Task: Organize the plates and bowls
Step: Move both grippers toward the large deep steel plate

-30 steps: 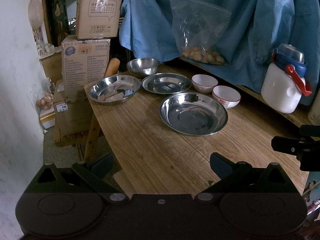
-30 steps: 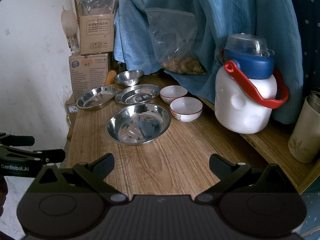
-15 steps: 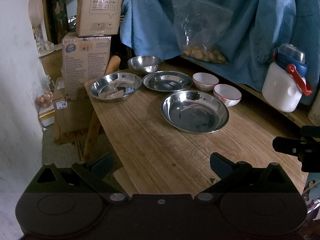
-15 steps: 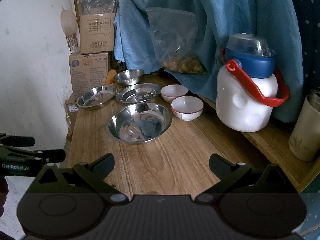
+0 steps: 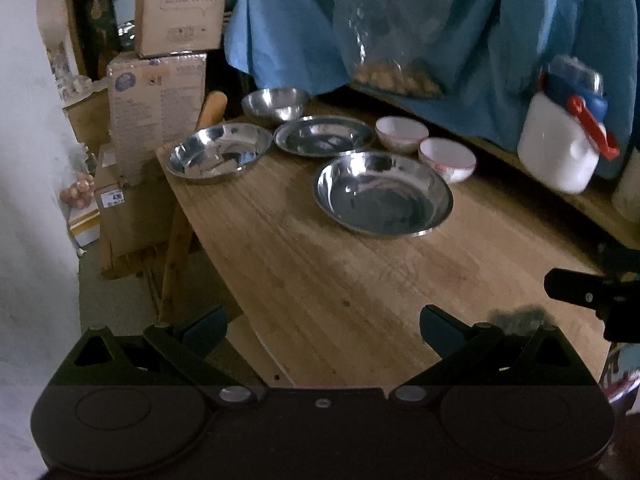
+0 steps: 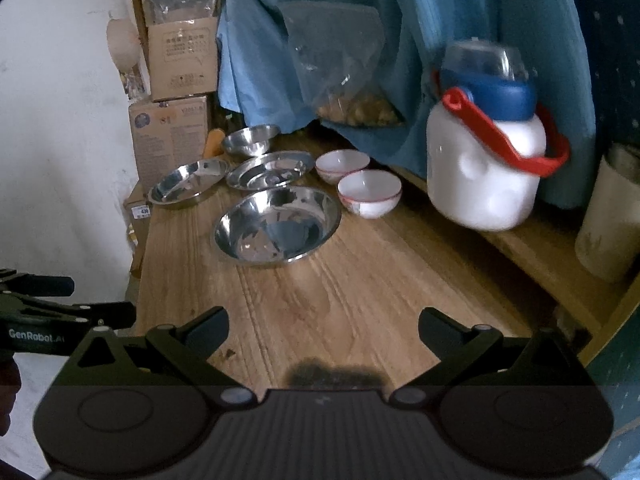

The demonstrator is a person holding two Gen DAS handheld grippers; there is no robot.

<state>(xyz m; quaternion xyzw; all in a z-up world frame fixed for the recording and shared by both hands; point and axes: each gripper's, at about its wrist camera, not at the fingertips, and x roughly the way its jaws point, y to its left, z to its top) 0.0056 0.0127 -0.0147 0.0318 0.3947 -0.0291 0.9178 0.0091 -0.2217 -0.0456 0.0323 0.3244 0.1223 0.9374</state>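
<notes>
On the wooden table [image 5: 320,280] stand a large steel dish [image 5: 383,194] [image 6: 278,225], a steel plate at the far left [image 5: 219,152] [image 6: 189,181], a flat steel plate [image 5: 324,135] [image 6: 270,169], a small steel bowl at the back [image 5: 276,105] [image 6: 250,139] and two white bowls with red rims [image 5: 402,132] [image 5: 447,158] [image 6: 342,164] [image 6: 369,192]. My left gripper [image 5: 320,328] is open and empty above the table's near left edge. My right gripper [image 6: 323,326] is open and empty above the near table.
A white jug with a blue lid and red handle [image 6: 486,160] [image 5: 560,152] stands on a raised ledge at the right, beside a beige cup [image 6: 610,216]. Blue cloth [image 6: 400,40] and a plastic bag [image 6: 344,72] hang behind. Cardboard boxes [image 5: 160,80] are stacked at the left.
Both grippers have moved a little forward and tilted toward the dishes. Both stay open and empty. The dishes have not moved.
</notes>
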